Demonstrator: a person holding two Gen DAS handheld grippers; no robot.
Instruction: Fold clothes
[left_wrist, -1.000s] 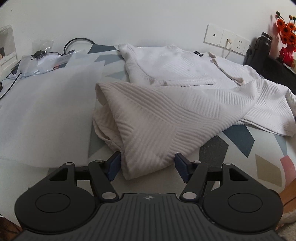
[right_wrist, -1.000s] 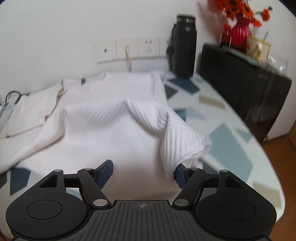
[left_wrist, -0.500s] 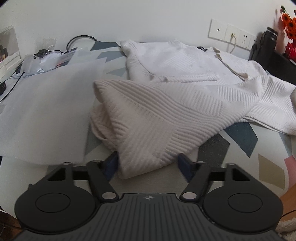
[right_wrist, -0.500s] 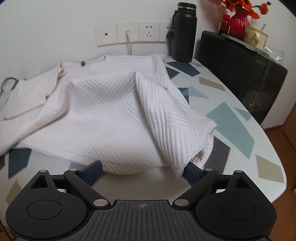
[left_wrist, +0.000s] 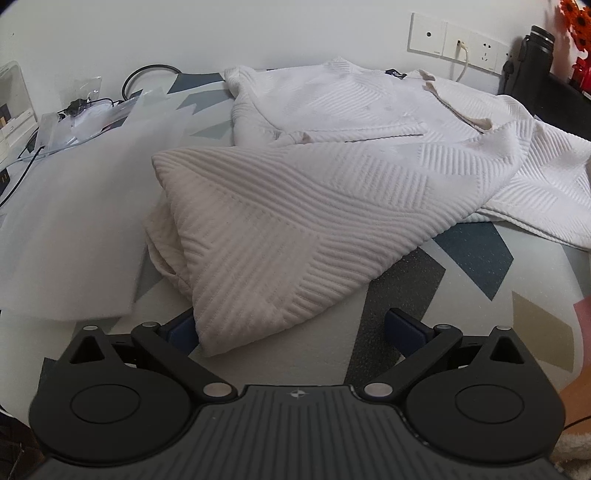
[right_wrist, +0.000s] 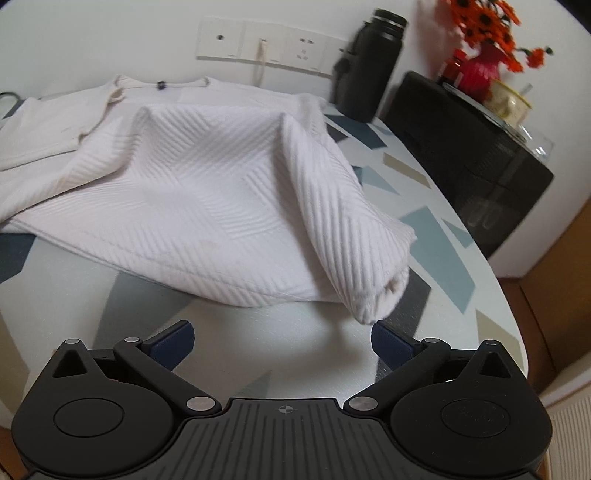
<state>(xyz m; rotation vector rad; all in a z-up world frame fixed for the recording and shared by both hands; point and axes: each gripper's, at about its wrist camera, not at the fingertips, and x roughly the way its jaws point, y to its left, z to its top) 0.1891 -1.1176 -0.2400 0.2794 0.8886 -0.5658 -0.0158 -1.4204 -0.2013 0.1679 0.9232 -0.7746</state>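
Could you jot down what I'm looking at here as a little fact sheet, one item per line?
garment: white ribbed sweater, lying loosely folded on the table
surface: table with a grey, blue and beige shape pattern
left gripper: open, jaws just widened, sweater corner lying between them
right gripper: open, jaws just widened, nothing gripped
by the wall: black bottle, wall sockets
side unit: red vase with orange flowers

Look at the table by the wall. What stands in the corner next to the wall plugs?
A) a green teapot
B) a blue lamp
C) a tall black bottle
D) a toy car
C: a tall black bottle stands on the patterned table beside the wall sockets, just beyond the white sweater.
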